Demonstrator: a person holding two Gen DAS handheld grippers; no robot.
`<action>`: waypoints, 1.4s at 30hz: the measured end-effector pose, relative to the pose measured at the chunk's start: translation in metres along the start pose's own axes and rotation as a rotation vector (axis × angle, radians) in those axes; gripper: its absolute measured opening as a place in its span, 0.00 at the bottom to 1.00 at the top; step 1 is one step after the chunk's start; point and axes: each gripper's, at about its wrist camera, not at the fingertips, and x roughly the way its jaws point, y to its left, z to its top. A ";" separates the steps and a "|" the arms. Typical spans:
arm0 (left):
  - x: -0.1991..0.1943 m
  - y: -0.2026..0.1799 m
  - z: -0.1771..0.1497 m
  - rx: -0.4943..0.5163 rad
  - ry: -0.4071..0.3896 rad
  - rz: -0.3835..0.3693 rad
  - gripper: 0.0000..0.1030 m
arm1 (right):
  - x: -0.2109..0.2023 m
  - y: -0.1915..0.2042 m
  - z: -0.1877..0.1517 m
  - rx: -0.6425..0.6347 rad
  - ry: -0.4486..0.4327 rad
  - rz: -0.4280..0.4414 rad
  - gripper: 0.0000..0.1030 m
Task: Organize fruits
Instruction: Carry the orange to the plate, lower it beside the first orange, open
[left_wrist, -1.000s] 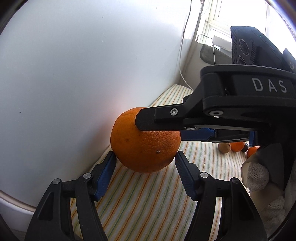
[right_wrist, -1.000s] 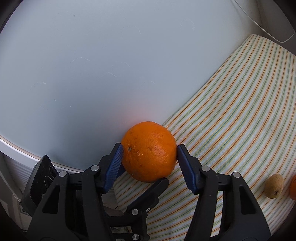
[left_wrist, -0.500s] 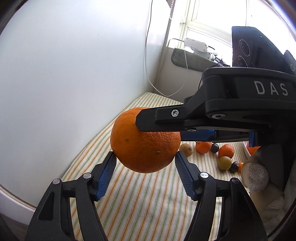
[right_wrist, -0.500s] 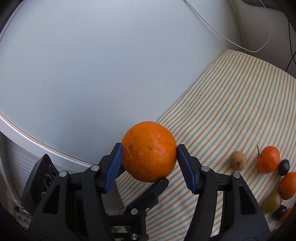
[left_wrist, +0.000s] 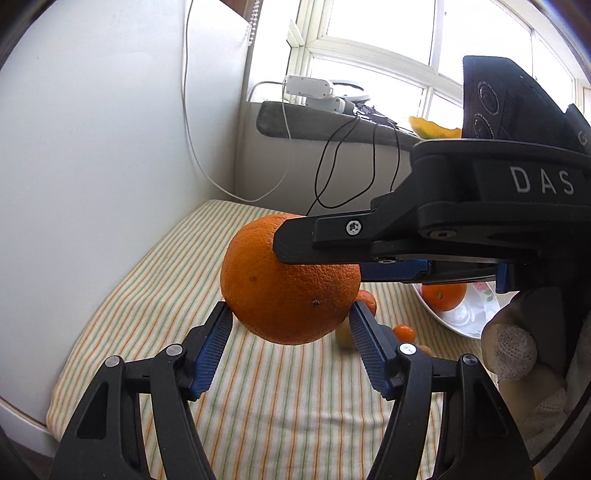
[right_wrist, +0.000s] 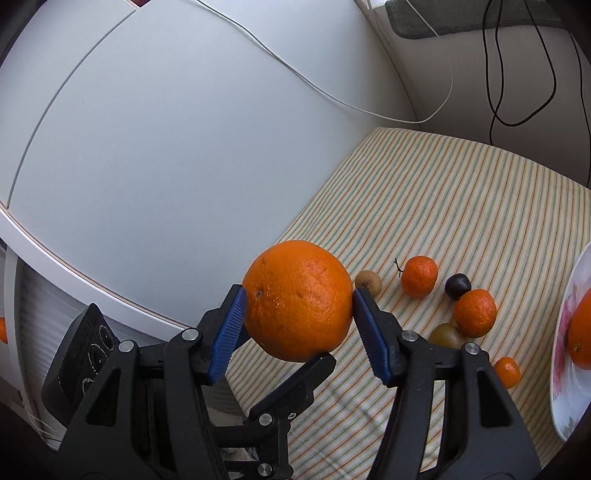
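Orange (left_wrist: 280, 288) is what both of my claws hold, lifted clear of the striped cloth (left_wrist: 147, 295) and gripped crosswise. From my left claw (left_wrist: 290, 317), going left to right, I see the white panel (left_wrist: 92, 147), then the cloth. Next comes the big fruit, with my blue pads pressed to its lower flanks at a middling spread. My right claw reaches in from the right edge with one black finger laid across the top of the peel. Under that finger sits the white dish (left_wrist: 450, 328) with a second orange (left_wrist: 443, 295) in it, and at the far right my gloved hand (left_wrist: 517, 350). Only this view shows the window (left_wrist: 369, 55), the grey sill (left_wrist: 332, 125) and how the black cables (left_wrist: 332, 166) hang from it. The loose fruit is mostly hidden here behind the orange. My right claw's view gives what that one lacks. My pads press the orange on either side at about half spread, and one finger of the left claw props it from below. To the right, on the cloth, lie a small brown fruit (right_wrist: 368, 282), a stalked mandarin (right_wrist: 419, 276), a dark plum (right_wrist: 458, 286) and a second mandarin (right_wrist: 475, 313). A greenish fruit (right_wrist: 445, 334) touches that second mandarin. A tiny mandarin (right_wrist: 507, 372) lies nearest the dish, whose flowered rim shows only from this side.
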 end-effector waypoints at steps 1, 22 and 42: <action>0.001 -0.005 0.001 0.006 0.001 -0.010 0.64 | -0.007 -0.004 -0.002 0.005 -0.008 -0.004 0.61; 0.021 -0.132 0.019 0.153 0.029 -0.204 0.64 | -0.142 -0.075 -0.028 0.123 -0.148 -0.116 0.61; 0.076 -0.226 0.021 0.241 0.144 -0.350 0.64 | -0.218 -0.164 -0.049 0.271 -0.226 -0.230 0.61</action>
